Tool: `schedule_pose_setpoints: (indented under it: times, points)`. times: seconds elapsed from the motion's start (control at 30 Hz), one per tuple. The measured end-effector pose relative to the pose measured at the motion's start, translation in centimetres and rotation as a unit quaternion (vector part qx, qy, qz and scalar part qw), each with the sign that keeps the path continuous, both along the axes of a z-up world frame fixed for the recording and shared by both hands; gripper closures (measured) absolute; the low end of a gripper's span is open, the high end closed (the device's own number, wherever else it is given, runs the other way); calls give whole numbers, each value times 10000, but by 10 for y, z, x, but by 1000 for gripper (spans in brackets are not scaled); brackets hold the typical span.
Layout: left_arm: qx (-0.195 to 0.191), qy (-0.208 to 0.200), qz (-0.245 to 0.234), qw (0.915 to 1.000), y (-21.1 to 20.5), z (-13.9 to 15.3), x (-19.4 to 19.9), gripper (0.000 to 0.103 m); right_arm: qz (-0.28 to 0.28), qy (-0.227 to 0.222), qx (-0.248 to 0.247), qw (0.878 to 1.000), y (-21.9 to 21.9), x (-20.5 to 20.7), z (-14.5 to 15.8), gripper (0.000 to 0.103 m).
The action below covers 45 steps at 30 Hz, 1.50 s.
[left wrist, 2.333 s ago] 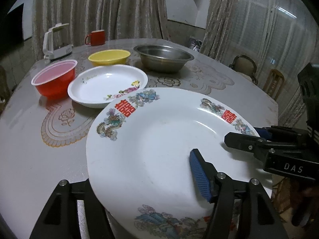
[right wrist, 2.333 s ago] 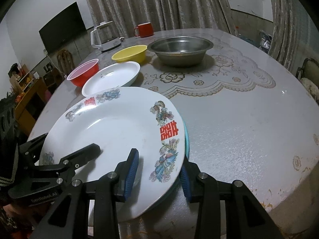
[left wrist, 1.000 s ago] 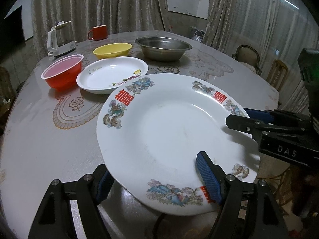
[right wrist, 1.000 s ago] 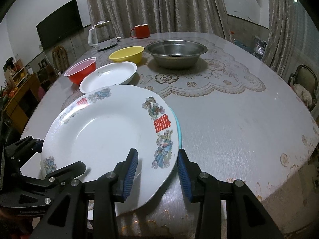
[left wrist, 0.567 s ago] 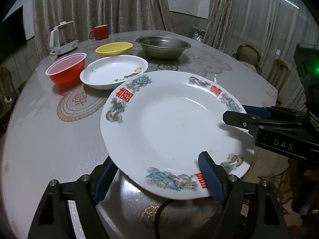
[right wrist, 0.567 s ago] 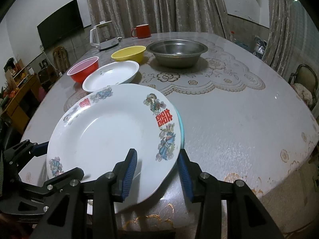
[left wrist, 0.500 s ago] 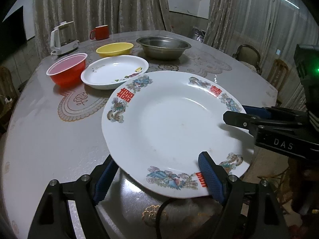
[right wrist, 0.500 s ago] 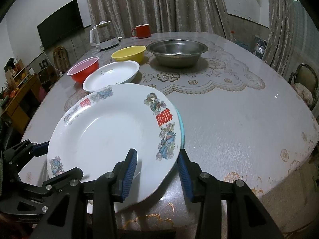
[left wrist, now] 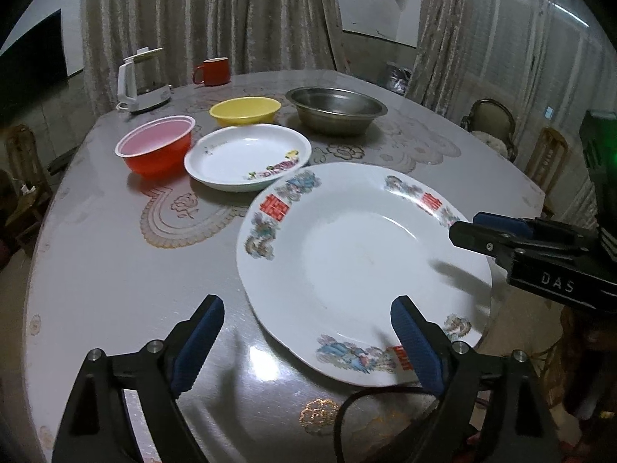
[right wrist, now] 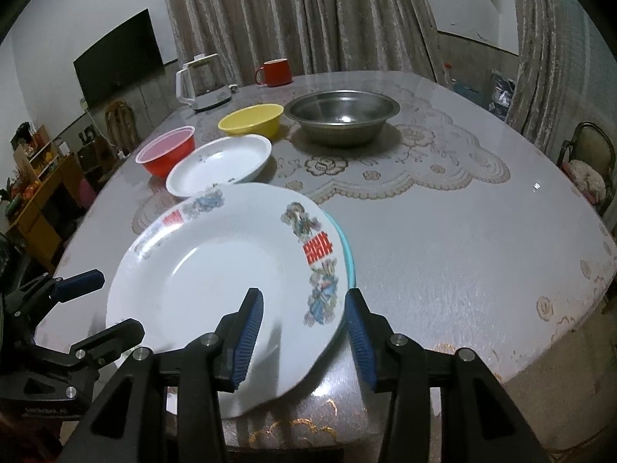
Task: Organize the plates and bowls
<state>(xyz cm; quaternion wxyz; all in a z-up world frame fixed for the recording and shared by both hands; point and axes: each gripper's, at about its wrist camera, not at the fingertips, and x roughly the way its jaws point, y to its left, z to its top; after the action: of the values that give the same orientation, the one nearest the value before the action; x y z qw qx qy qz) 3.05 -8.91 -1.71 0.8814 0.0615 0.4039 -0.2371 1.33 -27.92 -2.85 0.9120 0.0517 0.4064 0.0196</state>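
Round table point(left wrist: 115, 270) with lace cloth: the big plate point(left wrist: 362, 266) sits at its near edge, overhanging. Left gripper point(left wrist: 308, 335) gapes wide, holding nothing; right gripper point(right wrist: 304, 328) straddles the rim, apparently not clamped. 1 nudge could tip it off.

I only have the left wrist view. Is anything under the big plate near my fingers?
Observer: Yes. In the right wrist view, a teal rim shows under the big plate along its right edge, so a second plate seems to lie beneath it.
Operator: Is the right gripper clamped on the plate?
Observer: No. The right gripper is open. One finger is over the plate and the other is just outside its edge, so the edge sits in the gap between them.
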Motion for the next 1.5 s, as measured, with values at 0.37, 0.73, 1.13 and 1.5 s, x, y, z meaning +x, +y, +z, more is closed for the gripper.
schedule_pose_setpoints:
  times: [0.37,0.73,1.13,1.5]
  points:
    - [-25,13,193,9998,2,9,11,14,110,-92,-36,9999,-2,6,16,58]
    - [-42,239,271,9993,0,10,26,12,234,-61,-30,9997,-7,23,22,58]
    - [-151,437,617,9970,24,13,63,12,571,19,-271,9980,-5,69,27,58]
    - [-479,625,1248,9890,54,8,128,12,1030,100,-374,9939,-7,129,25,58]
